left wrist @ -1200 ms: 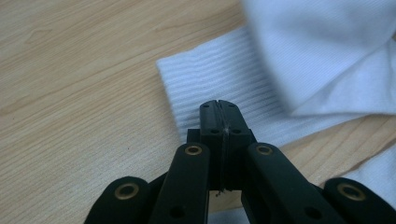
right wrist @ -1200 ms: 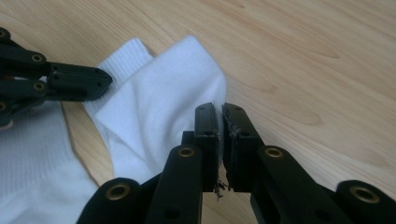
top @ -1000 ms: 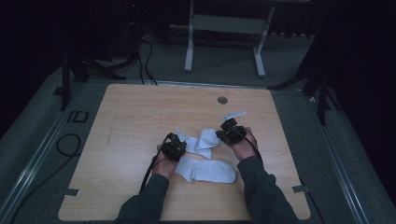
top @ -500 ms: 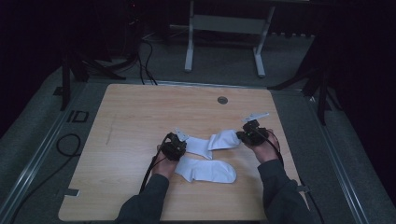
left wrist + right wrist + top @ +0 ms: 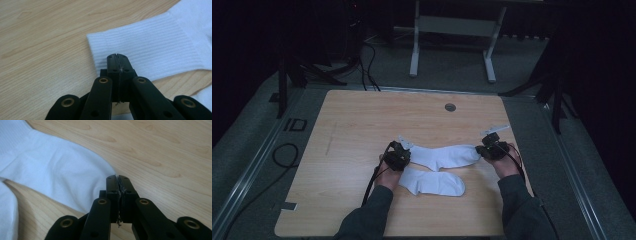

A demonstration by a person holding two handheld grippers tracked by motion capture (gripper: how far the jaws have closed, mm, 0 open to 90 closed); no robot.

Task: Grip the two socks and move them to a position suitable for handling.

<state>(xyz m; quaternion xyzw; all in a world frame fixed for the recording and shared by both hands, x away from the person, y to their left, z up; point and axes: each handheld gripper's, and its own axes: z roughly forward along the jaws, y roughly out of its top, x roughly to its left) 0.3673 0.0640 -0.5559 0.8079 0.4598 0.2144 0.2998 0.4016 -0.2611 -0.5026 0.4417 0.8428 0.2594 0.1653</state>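
"ID" marking point(image 5: 295, 124), floor beside table point(image 5: 362, 115)

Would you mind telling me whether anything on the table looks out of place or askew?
Nothing stands out. The upper sock lies stretched flat between the left gripper at its cuff and the right gripper at its toe; the lower sock lies flat beside it on the table.

Dim lab: rig stands point(image 5: 452, 45), floor cables point(image 5: 282, 155).
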